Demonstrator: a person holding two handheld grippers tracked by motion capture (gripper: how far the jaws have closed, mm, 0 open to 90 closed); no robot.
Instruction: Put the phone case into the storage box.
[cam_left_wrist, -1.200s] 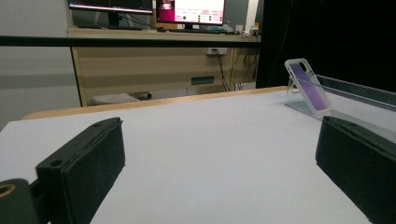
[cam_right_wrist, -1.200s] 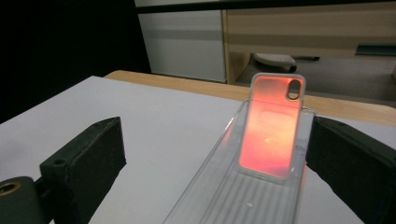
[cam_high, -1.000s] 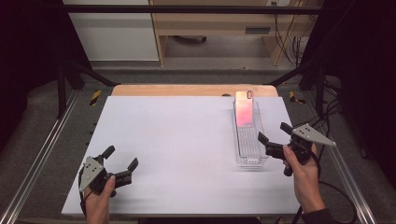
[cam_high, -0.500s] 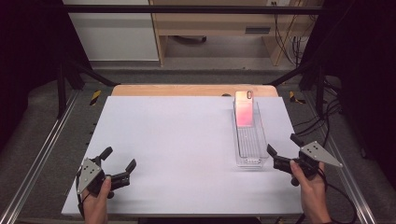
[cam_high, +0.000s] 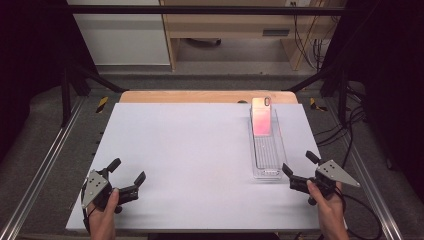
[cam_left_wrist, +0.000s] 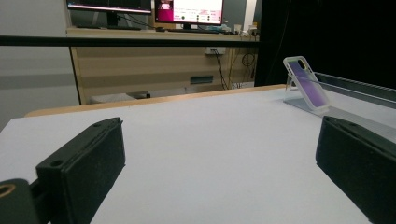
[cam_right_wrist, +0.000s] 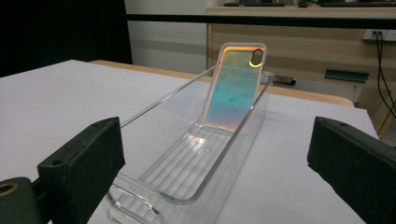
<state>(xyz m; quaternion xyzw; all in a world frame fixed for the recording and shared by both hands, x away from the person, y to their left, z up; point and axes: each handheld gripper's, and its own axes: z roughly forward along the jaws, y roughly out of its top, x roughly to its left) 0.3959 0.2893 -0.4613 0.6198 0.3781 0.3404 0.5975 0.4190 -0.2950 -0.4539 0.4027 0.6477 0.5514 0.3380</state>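
A clear plastic tray (cam_high: 266, 172) lies lengthwise on the right of the white table. An iridescent pink phone case (cam_high: 262, 117) leans against its far end, upright and tilted. My right gripper (cam_high: 298, 161) hovers low at the tray's near right corner, open with nothing between its jaws, which have just been opening. In the right gripper view, the tray (cam_right_wrist: 154, 191) and the case (cam_right_wrist: 233, 88) lie ahead between the open jaws. My left gripper (cam_high: 128, 169) rests near the front left of the table, open and empty. From the left gripper view, the case (cam_left_wrist: 306, 84) stands far off to the right.
The white table top (cam_high: 190, 150) has a wooden strip (cam_high: 200, 96) along its far edge. Metal rails (cam_high: 45, 165) run down both sides. A wooden desk (cam_high: 235, 30) and cables (cam_high: 320, 45) stand beyond the table.
My right gripper has come down and back toward the near edge, from beside the tray to its near right corner. The left gripper has stayed put.
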